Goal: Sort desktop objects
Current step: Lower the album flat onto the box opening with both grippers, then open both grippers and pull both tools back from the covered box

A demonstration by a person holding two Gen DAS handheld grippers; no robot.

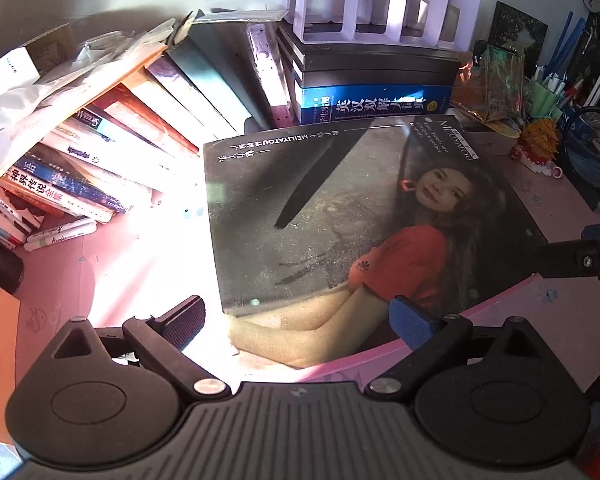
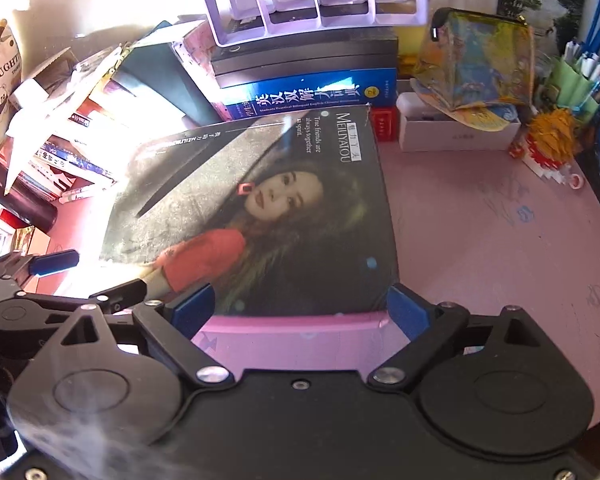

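Observation:
A dark magazine (image 1: 320,216) with a woman in a red top on its cover lies on the pink desk (image 1: 572,320), on top of a pink book (image 1: 340,364). It also shows in the right wrist view (image 2: 260,216). My left gripper (image 1: 300,324) is open over the magazine's near left corner. My right gripper (image 2: 296,312) is open, its blue pads either side of the near edge of the magazine and pink book (image 2: 292,340). The left gripper (image 2: 56,264) shows at the left of the right wrist view.
Leaning books (image 1: 100,152) fill the left. A blue dictionary (image 1: 372,104) under black books and a white organizer (image 1: 380,4) stands behind. Two white markers (image 1: 60,236), a colourful pouch (image 2: 472,64), a white box (image 2: 456,132), a pen cup (image 2: 572,80) and a toy (image 2: 548,140) lie around.

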